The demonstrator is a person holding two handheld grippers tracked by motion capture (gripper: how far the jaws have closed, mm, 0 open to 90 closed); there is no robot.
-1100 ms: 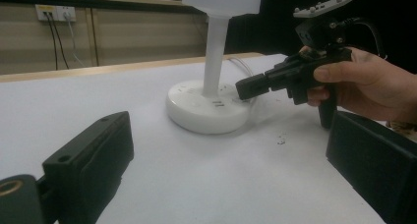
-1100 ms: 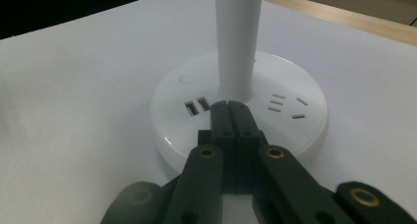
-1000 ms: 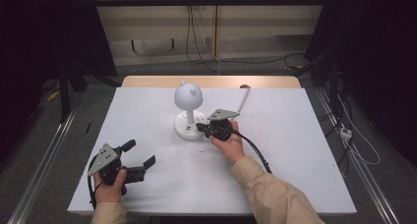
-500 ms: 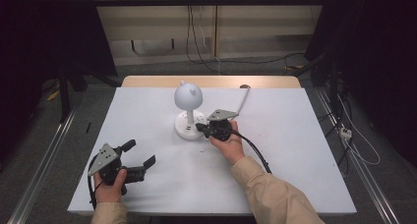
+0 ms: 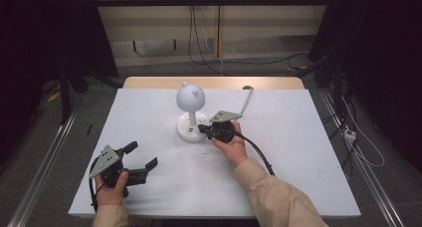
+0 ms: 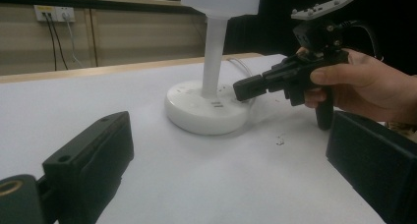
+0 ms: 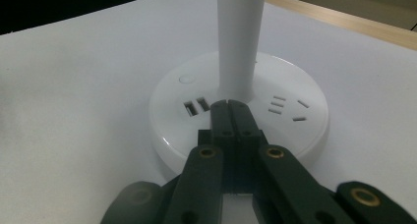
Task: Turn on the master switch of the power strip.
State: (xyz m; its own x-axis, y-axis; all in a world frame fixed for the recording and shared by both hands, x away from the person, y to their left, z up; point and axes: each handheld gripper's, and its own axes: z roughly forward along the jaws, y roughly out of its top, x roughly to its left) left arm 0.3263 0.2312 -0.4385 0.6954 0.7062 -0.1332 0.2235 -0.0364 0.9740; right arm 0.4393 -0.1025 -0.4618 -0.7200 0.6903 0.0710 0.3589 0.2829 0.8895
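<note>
Nothing has shifted between a second ago and now: both hands sit where they sat and the lamp has not budged, which reads as a pause on a press rather than a move under way. At the near left of the white-covered surface point(image 5: 149, 187), the left tongs point(image 5: 142, 156) rest in the person's hand with their black jaws spread wide and nothing between them, well apart from the work. Toward the middle stands the white desk lamp with a round domed head, a slim stem and a flat disc base point(image 5: 191, 129); its base carries two small slots, some socket slits and a faint round button point(image 7: 186, 79). At its right, the right tongs point(image 7: 230, 105) are closed tight on nothing, the tips together and resting on top of the base at the foot of the stem, just beside the two slots. My judgement is that the closed tips serve as a poking finger aimed at a control on the base; since the head shows no glow, the switching looks unfinished, and the tips may need to shift toward the round button.
</note>
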